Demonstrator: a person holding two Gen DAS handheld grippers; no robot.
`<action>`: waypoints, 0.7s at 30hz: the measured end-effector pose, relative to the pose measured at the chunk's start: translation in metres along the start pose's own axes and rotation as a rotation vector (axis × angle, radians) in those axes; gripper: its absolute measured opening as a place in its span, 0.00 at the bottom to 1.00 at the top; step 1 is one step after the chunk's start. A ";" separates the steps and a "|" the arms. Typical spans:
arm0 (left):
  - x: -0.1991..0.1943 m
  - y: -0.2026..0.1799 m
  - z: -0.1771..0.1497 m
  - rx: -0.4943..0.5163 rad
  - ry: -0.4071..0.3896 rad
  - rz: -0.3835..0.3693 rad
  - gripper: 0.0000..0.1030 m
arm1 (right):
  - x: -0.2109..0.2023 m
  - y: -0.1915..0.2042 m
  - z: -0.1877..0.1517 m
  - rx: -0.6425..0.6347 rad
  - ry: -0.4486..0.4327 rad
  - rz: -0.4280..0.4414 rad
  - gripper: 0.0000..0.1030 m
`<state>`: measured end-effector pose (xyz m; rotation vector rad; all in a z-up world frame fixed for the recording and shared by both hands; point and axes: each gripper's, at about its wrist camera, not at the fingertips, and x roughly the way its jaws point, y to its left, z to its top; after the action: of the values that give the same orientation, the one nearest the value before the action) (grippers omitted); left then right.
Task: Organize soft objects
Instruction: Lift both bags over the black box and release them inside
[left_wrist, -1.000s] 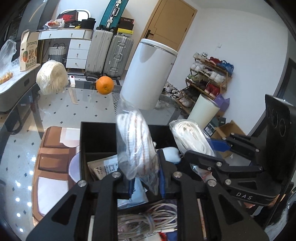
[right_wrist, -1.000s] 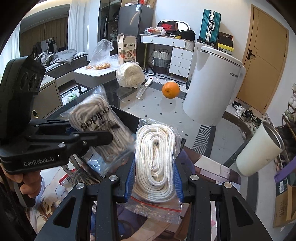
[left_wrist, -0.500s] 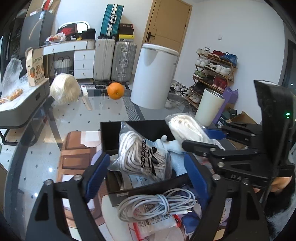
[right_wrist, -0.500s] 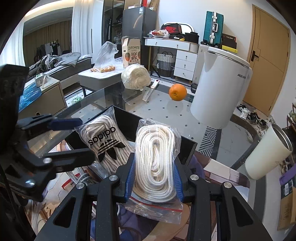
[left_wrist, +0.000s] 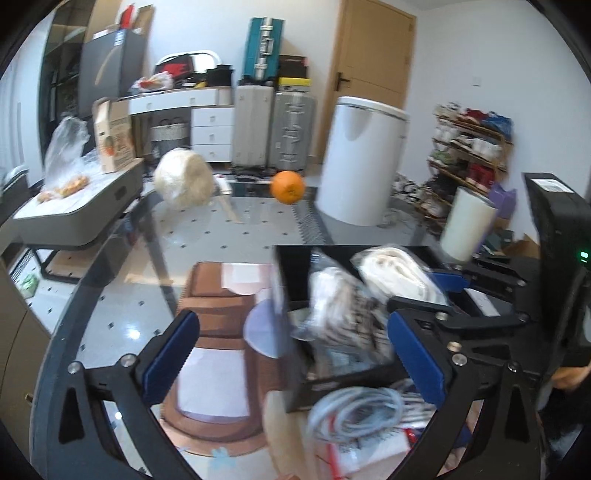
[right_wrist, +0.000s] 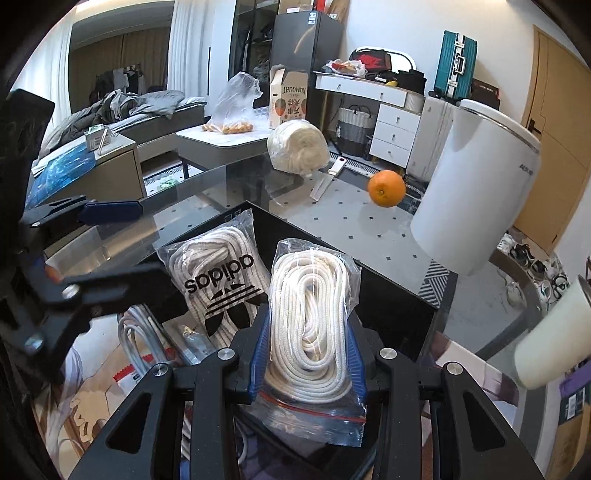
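Observation:
A clear bag of white laces with a black logo (right_wrist: 218, 280) leans in the black box (right_wrist: 399, 314), free of any grip. My left gripper (left_wrist: 291, 325) hangs in front of the box and its jaws are opening wide, the pads pressing on nothing. The logo bag (left_wrist: 343, 306) looks blurred beyond them. My right gripper (right_wrist: 306, 321) is shut on a zip bag of coiled white rope (right_wrist: 306, 310), held upright over the near side of the box. In the left wrist view that rope bag (left_wrist: 395, 269) and the right gripper (left_wrist: 436, 291) are at the right.
The box stands on a glass table with an orange (right_wrist: 386, 188), a white roll of cord (right_wrist: 297, 147) and a tall white bin (right_wrist: 476, 192) behind. A grey cable coil (left_wrist: 354, 410) and packets lie in front of the box. A white cup (right_wrist: 546, 339) is at right.
The left gripper opened and let go of the logo bag, which now rests in the box; that gripper drew back and swung left. The right gripper sank a little with the rope bag.

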<state>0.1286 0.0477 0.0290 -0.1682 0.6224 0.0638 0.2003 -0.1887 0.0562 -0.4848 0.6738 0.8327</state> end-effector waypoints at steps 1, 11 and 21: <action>0.003 0.002 0.001 -0.002 0.002 0.012 0.99 | 0.001 0.001 0.002 0.002 -0.005 0.001 0.35; 0.032 0.008 0.001 0.017 0.071 0.102 0.99 | 0.013 0.002 0.011 -0.047 0.034 0.025 0.43; 0.029 0.009 0.000 0.010 0.072 0.063 1.00 | -0.004 -0.006 0.005 -0.029 0.010 -0.029 0.79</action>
<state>0.1509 0.0568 0.0106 -0.1411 0.6995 0.1161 0.2046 -0.1911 0.0634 -0.5246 0.6632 0.8139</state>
